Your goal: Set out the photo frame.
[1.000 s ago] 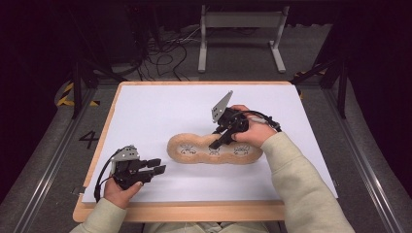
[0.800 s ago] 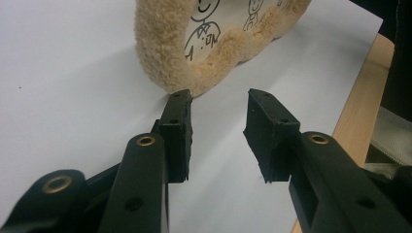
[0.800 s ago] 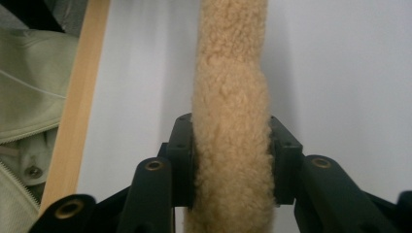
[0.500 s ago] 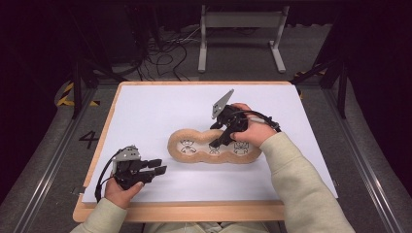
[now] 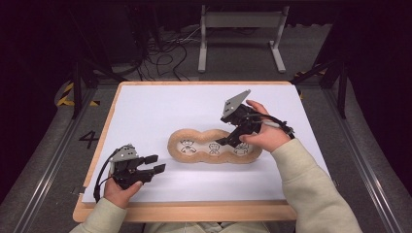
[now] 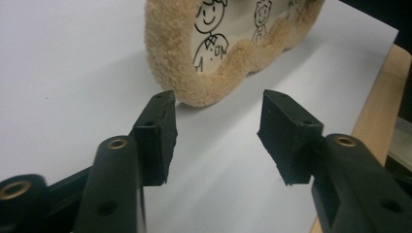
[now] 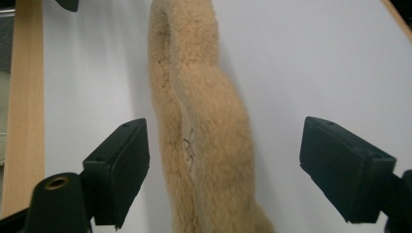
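Observation:
A tan, fuzzy, three-lobed plush frame (image 5: 214,145) with cartoon figures in its white rounds lies flat on the white sheet (image 5: 160,107). My right gripper (image 5: 227,141) hangs over its right half, pointing down at it. In the right gripper view the plush frame (image 7: 209,121) runs between the wide-apart jaws of the right gripper (image 7: 226,133) without touching either pad. These jaws have just been opening. My left gripper (image 5: 155,163) rests near the front left, its jaws just opened wider, nothing between them. In its own view the left gripper (image 6: 218,116) faces the plush frame's (image 6: 214,82) near lobe.
The sheet covers a wooden board (image 5: 194,211) whose bare edge runs along the front. Beyond the table stand a metal frame (image 5: 240,29) and loose cables (image 5: 165,53) on the dark floor. A "4" mark (image 5: 89,140) is on the floor at left.
The right hand has lifted slightly up and right off the plush, its jaws spread wider. The left gripper's jaws stand farther apart. The plush has stayed put.

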The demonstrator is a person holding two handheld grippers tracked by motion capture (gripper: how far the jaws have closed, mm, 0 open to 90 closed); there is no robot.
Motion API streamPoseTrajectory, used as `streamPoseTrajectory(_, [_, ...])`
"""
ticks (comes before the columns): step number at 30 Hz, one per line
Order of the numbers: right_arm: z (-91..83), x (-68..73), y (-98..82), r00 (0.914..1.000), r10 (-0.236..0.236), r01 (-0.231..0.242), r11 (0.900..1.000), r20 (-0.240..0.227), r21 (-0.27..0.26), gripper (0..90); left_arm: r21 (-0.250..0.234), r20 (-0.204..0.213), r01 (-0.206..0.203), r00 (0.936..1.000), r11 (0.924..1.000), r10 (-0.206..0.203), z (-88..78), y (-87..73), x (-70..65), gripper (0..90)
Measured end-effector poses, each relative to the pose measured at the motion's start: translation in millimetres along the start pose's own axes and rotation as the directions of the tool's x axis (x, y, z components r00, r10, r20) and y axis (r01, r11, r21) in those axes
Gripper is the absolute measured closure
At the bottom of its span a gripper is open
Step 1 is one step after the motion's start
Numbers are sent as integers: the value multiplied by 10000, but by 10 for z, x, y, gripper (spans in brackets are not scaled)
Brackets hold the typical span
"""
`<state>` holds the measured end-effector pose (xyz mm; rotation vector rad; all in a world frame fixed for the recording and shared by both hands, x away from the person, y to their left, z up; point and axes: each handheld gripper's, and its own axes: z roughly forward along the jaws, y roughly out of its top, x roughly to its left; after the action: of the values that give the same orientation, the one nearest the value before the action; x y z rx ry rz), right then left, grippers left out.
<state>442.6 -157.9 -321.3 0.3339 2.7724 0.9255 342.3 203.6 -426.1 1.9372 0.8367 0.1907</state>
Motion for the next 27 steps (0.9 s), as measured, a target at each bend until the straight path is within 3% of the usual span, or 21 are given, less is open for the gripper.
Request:
streamPoseTrajectory(9, [-354,115,-317,9931,708,-641,9952,934,-737,176,-29,-165,9,9999,10000,-10,-72,8,27,454])
streamPoseTrajectory(15, [-565,156,-560,9841,1207,-1054,9873,1302,-1185,170,-259,-414,107,9991,9996,-118,-130,2,92,379])
streamPoseTrajectory(21, [-731,183,-827,9704,1850,-1611,9747,1552,-1547,155,-313,-468,111,9988,9994,-126,-125,1,124,324])
streamPoseTrajectory(24, [-791,206,-957,9574,2287,-1976,9641,1764,-1776,153,-316,-463,91,9989,9995,-105,-117,2,126,302])
streamPoseTrajectory(27, [-809,218,-1015,9516,2462,-2117,9590,1842,-1883,148,-326,-458,205,9987,9993,-220,-107,-1,125,278])
